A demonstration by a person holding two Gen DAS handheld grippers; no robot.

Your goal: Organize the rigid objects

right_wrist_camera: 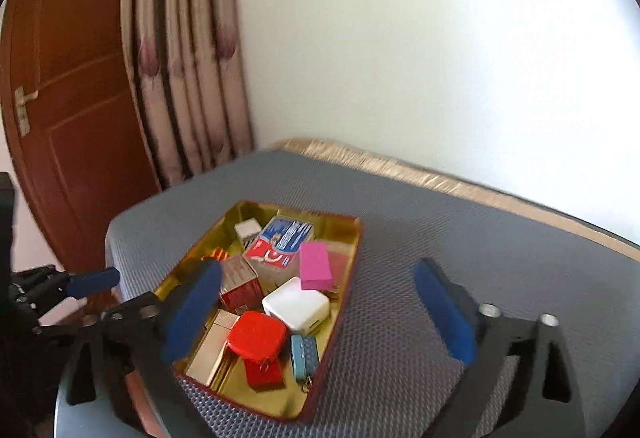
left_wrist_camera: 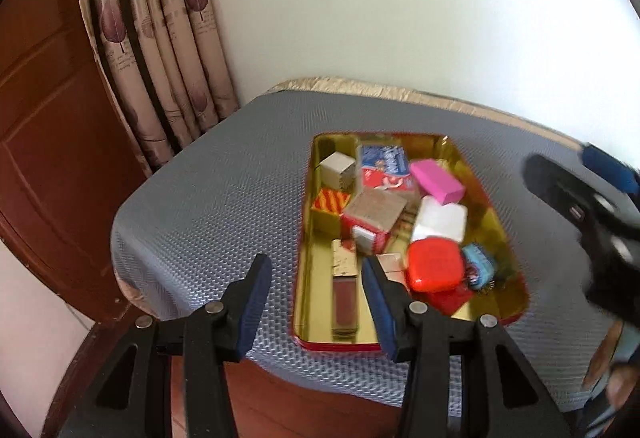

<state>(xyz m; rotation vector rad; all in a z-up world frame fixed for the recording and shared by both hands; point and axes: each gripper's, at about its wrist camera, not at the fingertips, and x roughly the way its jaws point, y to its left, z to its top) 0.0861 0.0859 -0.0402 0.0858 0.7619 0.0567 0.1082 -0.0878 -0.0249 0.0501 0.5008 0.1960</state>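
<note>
Right gripper (right_wrist_camera: 320, 316): jaws spread wide across the lower part of the right wrist view, blue pads far apart, nothing between them but the near end of the tin and grey mat. No grip on anything.

Left gripper (left_wrist_camera: 316, 296): jaws about half open at the bottom centre of the left wrist view, empty, pads not pressing on anything; right pad drawn over the near left corner of the tin, left pad over bare mat. Seen again at the far left edge of the right wrist view as a blue tip on black linkage.

Beyond the jaws, gold-lined tin (right_wrist_camera: 352, 238) with red outer wall, lying flat on the grey textured mat (right_wrist_camera: 460, 258), centre of both views. Inside, packed close:
- red rounded box (right_wrist_camera: 257, 336) near the front, resting partly on a darker red box
- small blue case (right_wrist_camera: 304, 354) just right of it
- white square block (right_wrist_camera: 296, 304) behind the red box
- pink block (right_wrist_camera: 316, 266) further back, tilted on the pile
- red and blue carton (right_wrist_camera: 280, 242) towards the far end
- small white cube (left_wrist_camera: 338, 168) in the far left corner
- striped orange and yellow piece (left_wrist_camera: 330, 200) by the left wall
- long gold and brown tube (left_wrist_camera: 344, 290) along the near left side

Further out, patterned curtain (left_wrist_camera: 160, 38) upper left, brown wooden door (right_wrist_camera: 60, 98) beside it, pale wall behind.
</note>
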